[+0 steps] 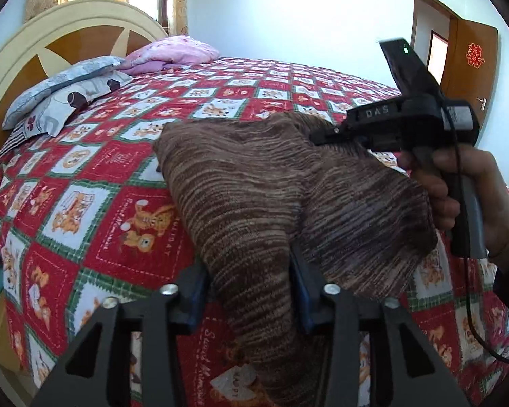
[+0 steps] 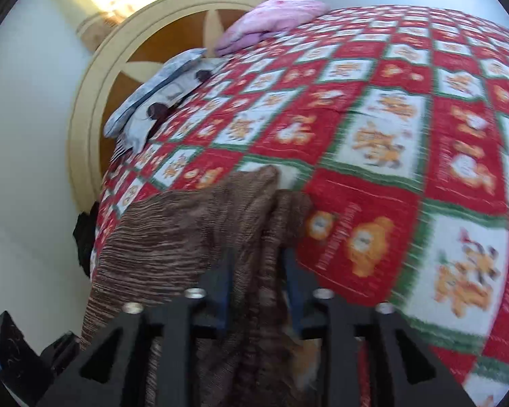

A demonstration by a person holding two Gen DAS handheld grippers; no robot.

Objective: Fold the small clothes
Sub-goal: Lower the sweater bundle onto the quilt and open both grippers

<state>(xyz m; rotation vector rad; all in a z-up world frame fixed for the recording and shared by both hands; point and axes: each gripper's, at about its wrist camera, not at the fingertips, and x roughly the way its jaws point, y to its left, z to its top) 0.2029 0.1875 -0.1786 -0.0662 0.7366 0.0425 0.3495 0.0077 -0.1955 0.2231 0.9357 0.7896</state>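
A brown striped knit garment (image 1: 254, 186) lies bunched on the red checked bedspread (image 1: 95, 210). One fold of it runs between the fingers of my left gripper (image 1: 251, 271). Those jaws stand apart, with a gap showing beside the left pad, so the cloth sits loosely. In the right wrist view, which is blurred, the same garment (image 2: 186, 230) passes between the fingers of my right gripper (image 2: 258, 257). Those jaws also stand apart around the fabric. A hand (image 1: 458, 190) holds the right tool's black body (image 1: 390, 115) at the garment's far right corner.
Patterned pillows (image 1: 61, 98) and a pink folded blanket (image 1: 173, 54) lie by the round headboard (image 1: 34, 47). Bedspread (image 2: 407, 135) stretches right of the garment. A wooden door (image 1: 471, 71) stands at the back right. A dark item (image 2: 85, 237) hangs at the bed's left edge.
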